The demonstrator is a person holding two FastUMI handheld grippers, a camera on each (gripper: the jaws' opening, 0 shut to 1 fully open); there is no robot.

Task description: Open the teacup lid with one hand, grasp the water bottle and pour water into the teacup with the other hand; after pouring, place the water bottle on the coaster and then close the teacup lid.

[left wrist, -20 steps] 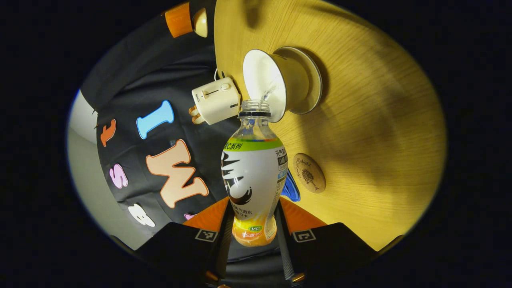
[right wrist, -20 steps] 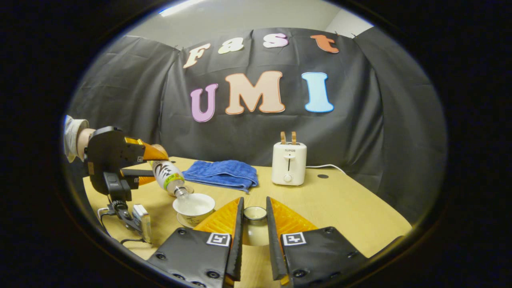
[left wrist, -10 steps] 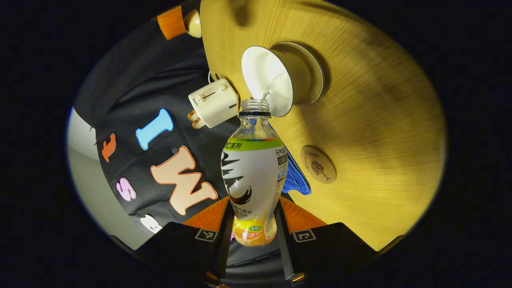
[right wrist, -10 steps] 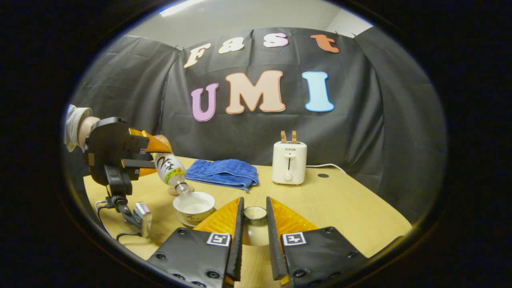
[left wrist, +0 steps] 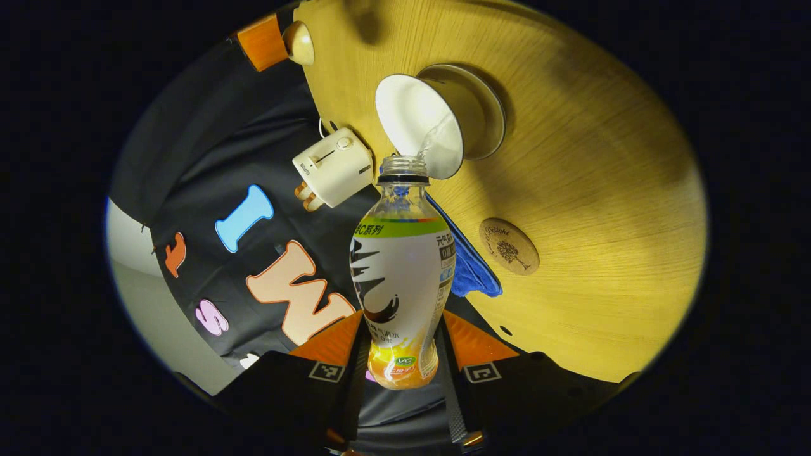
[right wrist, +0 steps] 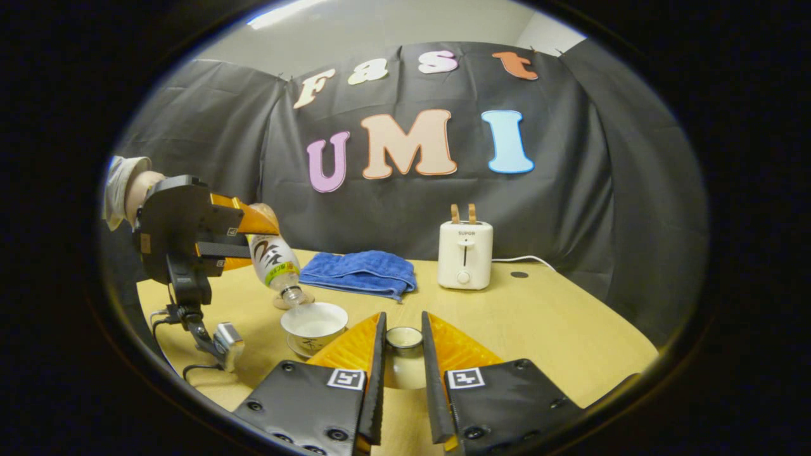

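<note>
At centre frame of the left gripper view, my left gripper (left wrist: 402,354) is clamped on the water bottle (left wrist: 401,278), both fingers pressing its lower body from either side. Uncapped, the bottle is tipped so its open mouth sits just at the rim of the teacup (left wrist: 423,123), and a thin stream of water runs from the neck into the white bowl. That cup stands on its saucer (left wrist: 493,117) in the upper middle of the frame, on the pale wooden table (left wrist: 602,209). Right of the bottle lies the round coaster (left wrist: 509,246), bare and apart from the cup. A blue towel (left wrist: 472,275) shows between the bottle and the coaster, and a white toaster (left wrist: 332,166) sits left of the bottle's neck.

Low in the middle of the right gripper view, I hold the teacup lid (right wrist: 403,358) between the fingers of my right gripper (right wrist: 403,380), which are closed against its sides, the lid lifted clear of the table. At left of that frame my left gripper (right wrist: 244,237), with the hand (right wrist: 136,193) behind it, tilts the water bottle (right wrist: 274,261) neck-down over the teacup (right wrist: 314,322), which sits just left of my right fingers. A small device on a cable (right wrist: 225,339) hangs below the left gripper at lower left. Behind, the blue towel (right wrist: 360,272) lies folded at mid-frame, and the toaster (right wrist: 465,254) stands to its right.
</note>
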